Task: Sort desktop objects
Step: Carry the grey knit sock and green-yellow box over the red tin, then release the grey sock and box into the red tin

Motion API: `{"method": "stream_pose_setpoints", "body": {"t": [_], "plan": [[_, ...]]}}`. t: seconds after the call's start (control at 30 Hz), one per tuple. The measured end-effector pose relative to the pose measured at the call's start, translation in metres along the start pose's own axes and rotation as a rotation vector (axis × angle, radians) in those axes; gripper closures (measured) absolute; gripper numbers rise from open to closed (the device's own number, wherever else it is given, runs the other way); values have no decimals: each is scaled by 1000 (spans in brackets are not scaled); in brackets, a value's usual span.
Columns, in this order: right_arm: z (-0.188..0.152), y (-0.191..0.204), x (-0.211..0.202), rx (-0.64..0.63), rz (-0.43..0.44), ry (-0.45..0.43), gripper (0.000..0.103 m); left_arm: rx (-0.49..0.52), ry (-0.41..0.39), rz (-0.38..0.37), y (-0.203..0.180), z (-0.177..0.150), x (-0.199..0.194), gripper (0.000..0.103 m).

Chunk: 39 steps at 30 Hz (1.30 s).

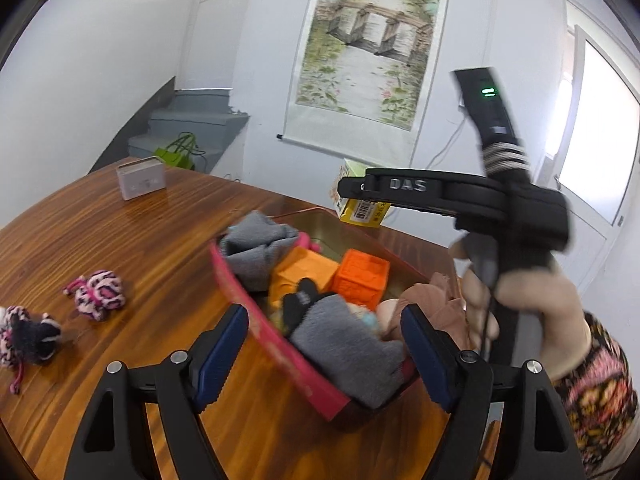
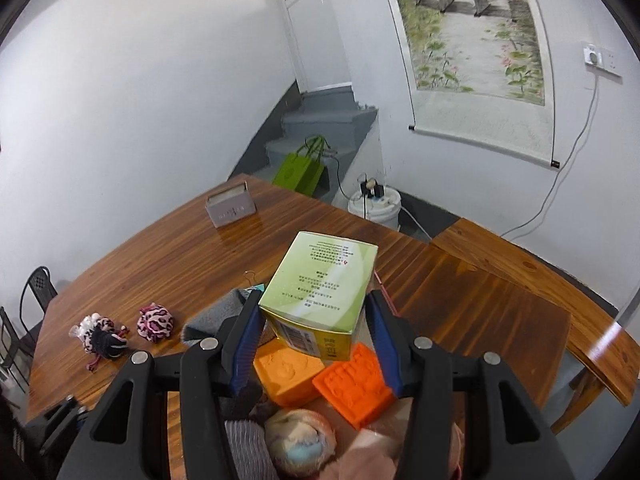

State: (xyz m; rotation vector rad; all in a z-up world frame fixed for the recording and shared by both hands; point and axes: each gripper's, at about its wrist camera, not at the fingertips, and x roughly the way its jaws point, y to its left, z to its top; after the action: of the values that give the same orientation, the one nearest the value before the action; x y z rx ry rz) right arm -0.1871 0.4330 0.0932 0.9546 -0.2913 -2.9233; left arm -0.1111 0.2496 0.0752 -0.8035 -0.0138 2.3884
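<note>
A pink tin tray (image 1: pixel 280 354) on the wooden table holds grey gloves (image 1: pixel 348 344), two orange blocks (image 1: pixel 362 278) and soft toys. My left gripper (image 1: pixel 324 340) is open, its fingers astride the tray's near corner. My right gripper (image 2: pixel 314 320) is shut on a green-yellow carton (image 2: pixel 320 292), held above the orange blocks (image 2: pixel 352 390) in the tray. In the left wrist view the right gripper (image 1: pixel 352 188) shows from the side with the carton (image 1: pixel 362 210) at its tip. Two pink leopard-print knit pieces (image 1: pixel 98 290) lie on the table left of the tray.
A small grey box (image 1: pixel 141 177) stands at the table's far left. A wooden bench (image 2: pixel 540 280) runs along the table's right side. A black chair (image 2: pixel 36 284) stands at the left. A white bucket (image 2: pixel 374 204) and a green bag (image 2: pixel 300 170) sit on the floor beyond.
</note>
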Motion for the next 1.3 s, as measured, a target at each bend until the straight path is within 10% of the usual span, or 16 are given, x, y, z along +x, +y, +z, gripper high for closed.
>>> {"method": "stream_pose_setpoints", "body": {"t": [0.37,0.8,1.3], "plan": [[5,2,52,-2,-55,149,40,-115,-1,83,55,-16,-14,23],[12,62,-1,-167,-130,-80,29,-229,-40,245,128,-39,-61,23],[-15,141,-24,-216,102,-40,28,-321,-82,457,206,-68,-125,23]]}}
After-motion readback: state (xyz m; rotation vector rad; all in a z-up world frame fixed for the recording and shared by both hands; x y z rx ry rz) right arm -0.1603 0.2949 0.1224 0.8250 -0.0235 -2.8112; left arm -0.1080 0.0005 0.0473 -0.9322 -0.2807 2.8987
